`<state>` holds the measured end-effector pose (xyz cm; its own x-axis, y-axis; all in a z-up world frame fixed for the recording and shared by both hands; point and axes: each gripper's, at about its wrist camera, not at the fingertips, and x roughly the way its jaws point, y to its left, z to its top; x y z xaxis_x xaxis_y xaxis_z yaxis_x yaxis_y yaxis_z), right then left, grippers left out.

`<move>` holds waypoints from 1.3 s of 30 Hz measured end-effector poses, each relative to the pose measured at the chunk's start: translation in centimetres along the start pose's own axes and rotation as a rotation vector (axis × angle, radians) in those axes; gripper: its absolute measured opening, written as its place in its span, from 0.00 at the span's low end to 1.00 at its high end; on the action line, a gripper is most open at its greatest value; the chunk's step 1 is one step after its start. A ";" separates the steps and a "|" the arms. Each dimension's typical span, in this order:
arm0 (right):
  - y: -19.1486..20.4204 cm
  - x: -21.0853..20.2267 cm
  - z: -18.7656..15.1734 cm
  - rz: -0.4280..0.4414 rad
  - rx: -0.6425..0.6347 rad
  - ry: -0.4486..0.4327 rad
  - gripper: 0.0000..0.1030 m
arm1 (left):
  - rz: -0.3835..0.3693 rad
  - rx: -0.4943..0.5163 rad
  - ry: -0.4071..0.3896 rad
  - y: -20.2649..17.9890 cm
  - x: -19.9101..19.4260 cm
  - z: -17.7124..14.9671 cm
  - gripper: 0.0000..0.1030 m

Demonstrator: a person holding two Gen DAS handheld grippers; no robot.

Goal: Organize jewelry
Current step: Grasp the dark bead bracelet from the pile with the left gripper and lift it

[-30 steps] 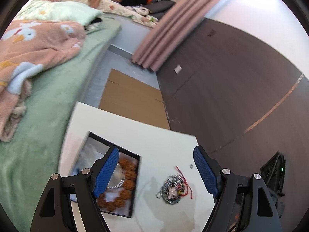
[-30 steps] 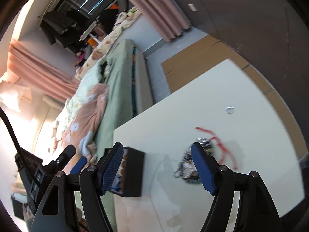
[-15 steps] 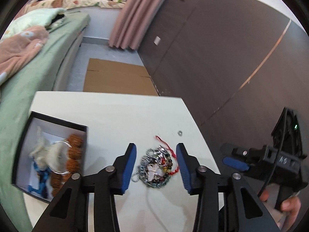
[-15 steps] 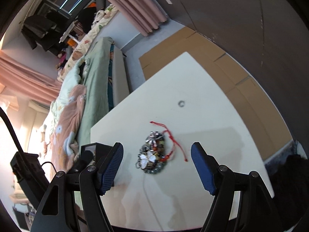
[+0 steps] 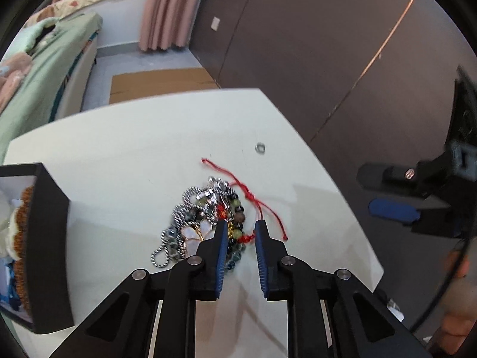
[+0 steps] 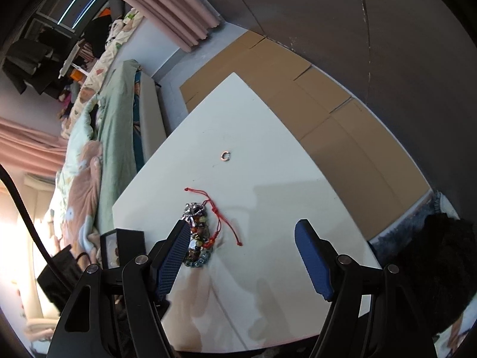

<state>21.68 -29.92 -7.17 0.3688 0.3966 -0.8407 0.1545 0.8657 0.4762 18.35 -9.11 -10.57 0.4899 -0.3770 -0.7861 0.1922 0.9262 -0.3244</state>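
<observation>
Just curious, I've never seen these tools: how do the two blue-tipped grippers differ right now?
The left gripper has just been closing, its jaws narrow around the jewelry pile; the right gripper gapes wide. The left has beads between its pads; the right has mostly bare table. Both angle downward.

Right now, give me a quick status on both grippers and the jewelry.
Left gripper closing over jewelry pile, no grip yet. Right gripper open, empty. Small ring lies apart. Nothing in the way.

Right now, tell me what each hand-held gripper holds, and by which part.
Nothing yet. The left hand-held gripper has just been closing around the red cord bracelet on the jewelry pile; the right hand-held gripper is open, empty.
</observation>
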 end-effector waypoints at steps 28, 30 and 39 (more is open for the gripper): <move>0.0 2.5 -0.6 0.069 0.027 0.085 0.71 | -0.067 -0.047 -0.049 0.9 -0.8 1.4 0.07; -0.1 2.9 -0.6 0.085 0.040 0.099 0.71 | -0.094 -0.067 -0.073 1.3 -1.6 1.8 0.07; 1.0 5.7 -1.4 0.149 0.094 0.156 0.61 | -0.168 -0.134 -0.204 3.2 -6.4 3.5 0.07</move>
<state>22.63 -26.32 -11.85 0.2484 0.5666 -0.7856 0.1960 0.7649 0.6136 18.76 -3.67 -4.72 0.6243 -0.5029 -0.5978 0.1781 0.8367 -0.5180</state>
